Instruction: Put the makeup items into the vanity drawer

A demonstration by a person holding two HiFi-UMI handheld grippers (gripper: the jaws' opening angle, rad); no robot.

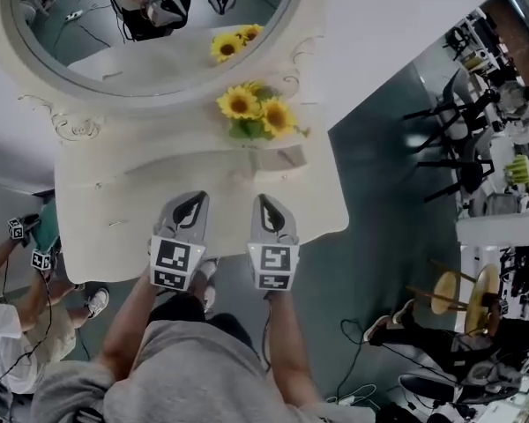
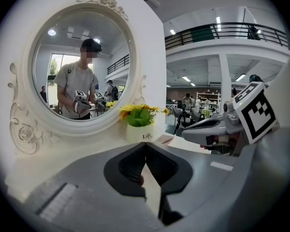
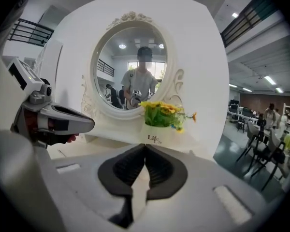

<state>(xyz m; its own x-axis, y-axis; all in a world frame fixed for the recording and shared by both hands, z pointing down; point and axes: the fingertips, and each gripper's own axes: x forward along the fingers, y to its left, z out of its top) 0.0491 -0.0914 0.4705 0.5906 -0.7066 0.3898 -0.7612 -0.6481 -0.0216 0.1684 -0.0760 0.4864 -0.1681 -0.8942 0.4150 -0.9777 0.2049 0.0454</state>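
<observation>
I stand at a white vanity table (image 1: pixel 115 201) with an oval mirror (image 1: pixel 150 25). No makeup items and no drawer show in any view. My left gripper (image 1: pixel 191 203) hovers over the front of the tabletop, jaws shut with nothing between them; in its own view the left gripper (image 2: pixel 145 146) tips meet. My right gripper (image 1: pixel 265 203) hangs beside it at the same height, also shut and holding nothing; the right gripper (image 3: pixel 145 146) tips touch in its view. Both point at the mirror.
A white pot of yellow sunflowers (image 1: pixel 257 113) stands at the back of the tabletop, just ahead of the right gripper. Another person (image 1: pixel 18 315) with grippers sits on the floor at the left. Chairs (image 1: pixel 450 139) and cluttered tables (image 1: pixel 502 263) fill the room to the right.
</observation>
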